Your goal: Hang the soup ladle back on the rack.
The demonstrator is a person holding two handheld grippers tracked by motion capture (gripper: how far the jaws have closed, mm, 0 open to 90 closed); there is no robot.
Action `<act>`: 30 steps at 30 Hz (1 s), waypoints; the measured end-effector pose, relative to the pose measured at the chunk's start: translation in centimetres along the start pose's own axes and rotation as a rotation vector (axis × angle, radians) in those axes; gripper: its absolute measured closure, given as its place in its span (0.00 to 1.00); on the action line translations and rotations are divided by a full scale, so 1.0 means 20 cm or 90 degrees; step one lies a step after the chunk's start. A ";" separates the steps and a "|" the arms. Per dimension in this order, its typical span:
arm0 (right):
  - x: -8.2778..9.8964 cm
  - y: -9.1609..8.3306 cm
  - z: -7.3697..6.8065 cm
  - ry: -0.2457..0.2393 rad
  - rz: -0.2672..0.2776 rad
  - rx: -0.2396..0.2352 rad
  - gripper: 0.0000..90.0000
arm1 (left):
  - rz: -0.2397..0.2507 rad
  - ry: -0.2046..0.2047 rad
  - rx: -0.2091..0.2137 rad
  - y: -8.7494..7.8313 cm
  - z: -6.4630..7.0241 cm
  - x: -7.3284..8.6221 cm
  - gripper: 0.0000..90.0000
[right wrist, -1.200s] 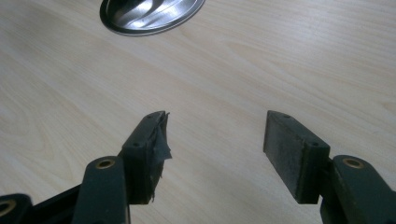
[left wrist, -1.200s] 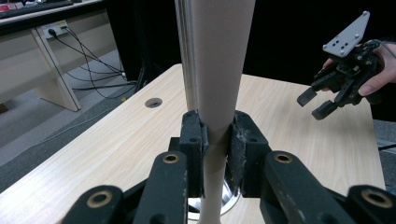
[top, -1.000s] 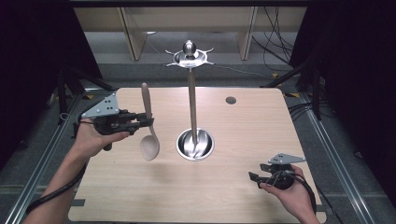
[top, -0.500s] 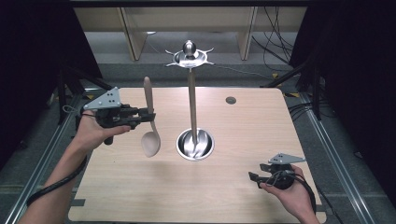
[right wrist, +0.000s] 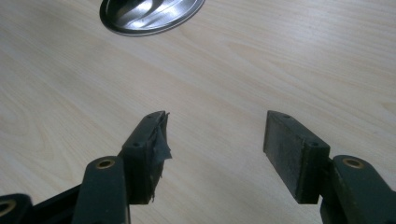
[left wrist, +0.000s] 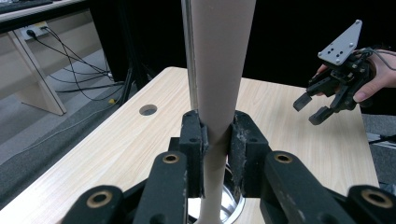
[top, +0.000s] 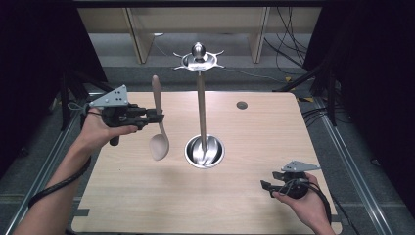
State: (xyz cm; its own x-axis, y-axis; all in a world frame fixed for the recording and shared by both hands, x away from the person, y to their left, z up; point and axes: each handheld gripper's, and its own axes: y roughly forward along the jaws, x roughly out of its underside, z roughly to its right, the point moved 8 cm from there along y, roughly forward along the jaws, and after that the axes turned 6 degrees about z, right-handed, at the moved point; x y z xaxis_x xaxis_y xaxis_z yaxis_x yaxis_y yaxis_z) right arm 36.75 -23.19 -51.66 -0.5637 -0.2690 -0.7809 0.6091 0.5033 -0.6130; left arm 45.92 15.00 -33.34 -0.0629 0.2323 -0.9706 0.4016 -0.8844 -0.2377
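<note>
A pale wooden spoon (top: 158, 120) hangs upright above the table's left half, bowl down, with my left gripper (top: 157, 117) shut on the middle of its handle. In the left gripper view the handle (left wrist: 219, 70) runs up between the two black jaws. To its right stands a metal utensil stand (top: 201, 98), a tall pole with a hooked crown (top: 198, 58) on top and a round shiny base (top: 204, 152). My right gripper (top: 267, 186) rests low near the table's front right, open with nothing between its jaws (right wrist: 215, 149).
The wooden table (top: 274, 137) has a small round hole (top: 242, 105) at the back right. Metal rails run along both sides of the table. Shelf legs and cables lie on the floor behind it. The stand's base (right wrist: 149, 16) shines at the top of the right gripper view.
My left gripper has lifted the spoon higher and a little to the right, toward the stand. The right gripper has not moved.
</note>
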 end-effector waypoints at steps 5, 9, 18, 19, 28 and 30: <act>0.00 0.00 0.00 0.000 0.000 0.001 0.45 | -0.003 -0.003 0.008 0.01 -0.01 -0.02 0.84; 0.00 0.00 0.00 0.000 0.000 0.000 0.45 | -0.008 -0.002 0.014 0.01 -0.02 -0.03 0.84; 0.00 0.00 0.00 -0.003 0.002 -0.002 0.45 | -0.013 -0.003 0.022 0.03 -0.03 -0.05 0.84; 0.00 0.00 0.00 -0.003 0.002 -0.001 0.45 | -0.012 -0.005 0.023 0.03 -0.03 -0.06 0.84; 0.00 0.00 0.00 -0.004 0.002 -0.002 0.45 | -0.017 -0.007 0.029 0.04 -0.03 -0.06 0.84; 0.00 0.00 0.00 -0.004 0.002 -0.002 0.45 | -0.018 -0.006 0.030 0.04 -0.03 -0.07 0.84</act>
State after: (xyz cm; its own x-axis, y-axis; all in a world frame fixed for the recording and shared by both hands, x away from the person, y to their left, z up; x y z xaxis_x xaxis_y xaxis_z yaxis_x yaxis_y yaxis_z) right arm 36.79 -23.18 -51.66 -0.5585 -0.2720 -0.7836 0.6093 0.5065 -0.6101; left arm 46.97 14.21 -32.24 -0.0826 0.2533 -0.9638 0.3568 -0.8955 -0.2660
